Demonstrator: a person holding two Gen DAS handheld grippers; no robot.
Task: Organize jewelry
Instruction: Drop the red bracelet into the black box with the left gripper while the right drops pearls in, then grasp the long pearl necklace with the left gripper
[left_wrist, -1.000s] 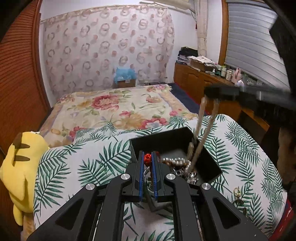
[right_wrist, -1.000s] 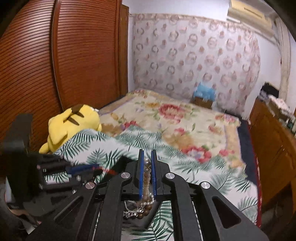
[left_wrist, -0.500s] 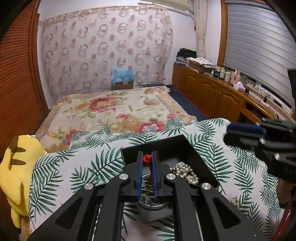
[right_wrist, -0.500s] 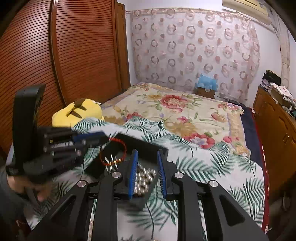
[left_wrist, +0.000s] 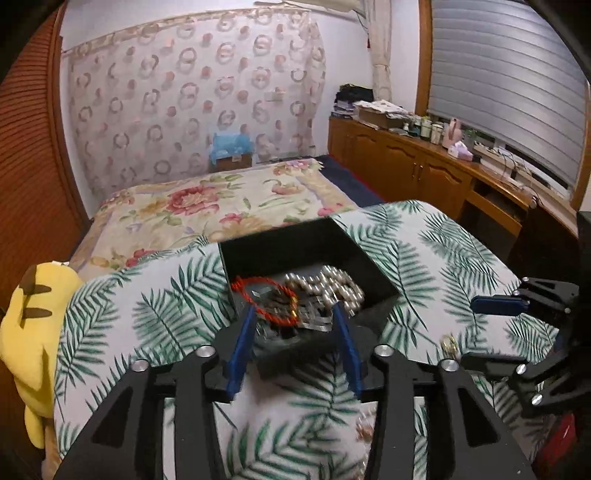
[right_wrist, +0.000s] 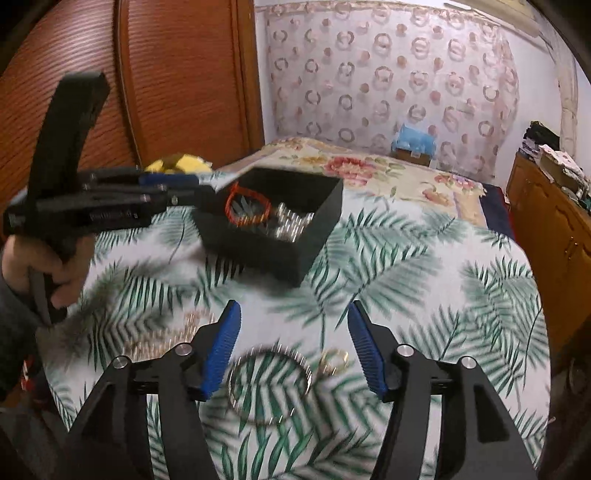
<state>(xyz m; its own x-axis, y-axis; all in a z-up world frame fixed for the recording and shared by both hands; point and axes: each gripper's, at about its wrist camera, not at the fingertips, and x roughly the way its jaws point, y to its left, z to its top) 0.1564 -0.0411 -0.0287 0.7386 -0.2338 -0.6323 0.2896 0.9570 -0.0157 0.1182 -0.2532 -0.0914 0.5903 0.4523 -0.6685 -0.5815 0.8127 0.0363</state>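
Note:
A black open box sits on the palm-leaf cloth. Inside lie a red cord bracelet, a pearl string and silvery pieces. My left gripper is open and empty at the box's near edge. My right gripper is open and empty above the cloth, short of the box. A thin sparkly bangle and a small gold ring lie on the cloth between its fingers. A pale chain lies blurred to the left.
A yellow plush toy lies at the cloth's left edge. A floral bed stretches behind the box. Wooden cabinets run along the right wall. A wooden sliding door stands on the left.
Both grippers opened and pulled back from the box. The red bracelet dropped from the left and the pearl string from the right; both now lie in the box.

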